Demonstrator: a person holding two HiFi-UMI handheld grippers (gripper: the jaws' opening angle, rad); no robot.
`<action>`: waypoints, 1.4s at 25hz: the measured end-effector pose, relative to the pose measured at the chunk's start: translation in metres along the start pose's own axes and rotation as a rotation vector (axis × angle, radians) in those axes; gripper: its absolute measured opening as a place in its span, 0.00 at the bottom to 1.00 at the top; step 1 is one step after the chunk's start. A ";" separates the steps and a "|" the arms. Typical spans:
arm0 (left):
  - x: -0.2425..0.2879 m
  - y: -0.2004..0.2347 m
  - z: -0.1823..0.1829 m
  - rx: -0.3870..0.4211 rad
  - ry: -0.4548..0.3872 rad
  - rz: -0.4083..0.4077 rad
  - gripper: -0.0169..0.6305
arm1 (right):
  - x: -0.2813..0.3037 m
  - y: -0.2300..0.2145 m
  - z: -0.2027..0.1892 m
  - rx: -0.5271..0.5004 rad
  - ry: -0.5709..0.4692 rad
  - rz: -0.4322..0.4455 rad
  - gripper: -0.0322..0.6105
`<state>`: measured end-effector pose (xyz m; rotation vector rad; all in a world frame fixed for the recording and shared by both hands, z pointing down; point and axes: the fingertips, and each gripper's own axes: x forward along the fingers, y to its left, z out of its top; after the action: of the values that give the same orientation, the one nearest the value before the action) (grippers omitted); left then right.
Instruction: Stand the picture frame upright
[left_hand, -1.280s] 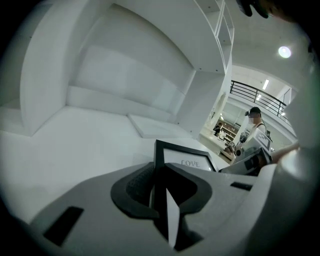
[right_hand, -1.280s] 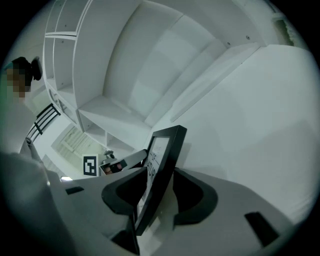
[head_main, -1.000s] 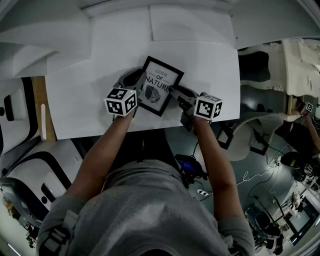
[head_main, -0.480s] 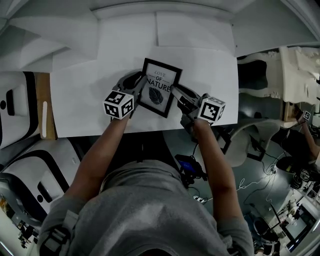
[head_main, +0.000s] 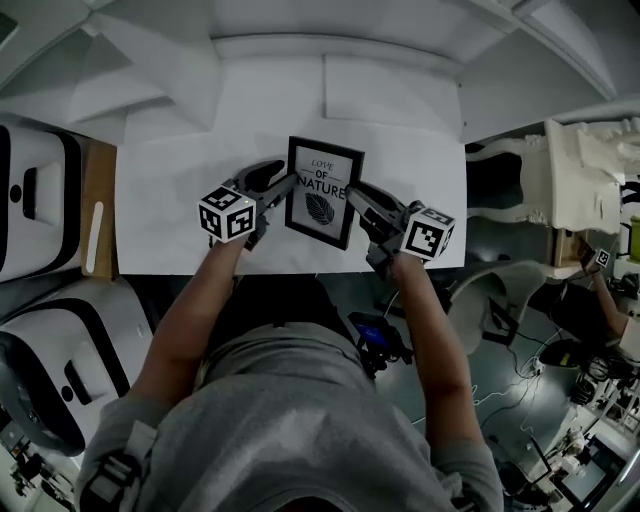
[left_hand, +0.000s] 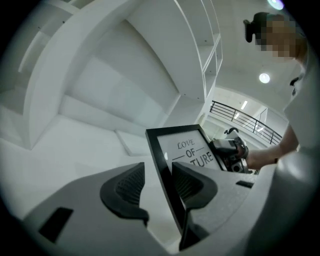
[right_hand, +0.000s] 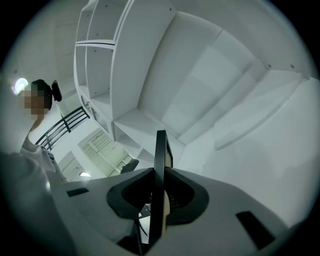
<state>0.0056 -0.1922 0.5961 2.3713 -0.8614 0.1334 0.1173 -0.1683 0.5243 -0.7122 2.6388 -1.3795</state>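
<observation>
The black picture frame (head_main: 323, 192) with a leaf print and "LOVE OF NATURE" is raised off the white table (head_main: 170, 200), between both grippers. My right gripper (head_main: 357, 197) is shut on its right edge; in the right gripper view the thin edge of the frame (right_hand: 160, 145) is pinched between the pads of that gripper (right_hand: 159, 176). My left gripper (head_main: 278, 190) is at the frame's left edge with its jaws opening. In the left gripper view the frame (left_hand: 186, 148) stands between the jaws of that gripper (left_hand: 159, 172), and a gap shows on the left pad's side. The right gripper (left_hand: 231, 153) shows beyond the frame.
White shelving and sloped panels (head_main: 330, 40) rise behind the table. A flat white sheet (head_main: 392, 92) lies at the back right. The table's front edge (head_main: 300, 270) is close to my body. A wooden strip (head_main: 98, 205) and white-and-black equipment (head_main: 30, 200) flank the left side.
The frame has swung from a skewed pose to nearly square with the table. The left gripper's jaws have parted from the frame's edge; the right gripper keeps its hold.
</observation>
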 end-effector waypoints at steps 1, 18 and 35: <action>-0.003 -0.004 0.006 -0.011 -0.013 -0.024 0.28 | -0.002 0.006 0.005 -0.009 -0.005 0.009 0.18; -0.078 -0.069 0.113 -0.146 -0.263 -0.471 0.28 | 0.002 0.132 0.068 -0.199 -0.033 0.283 0.18; -0.118 -0.108 0.146 0.030 -0.452 -0.545 0.18 | -0.005 0.173 0.075 -0.397 -0.086 0.415 0.18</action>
<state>-0.0368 -0.1456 0.3890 2.6140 -0.3675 -0.6298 0.0793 -0.1390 0.3423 -0.2147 2.8009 -0.7150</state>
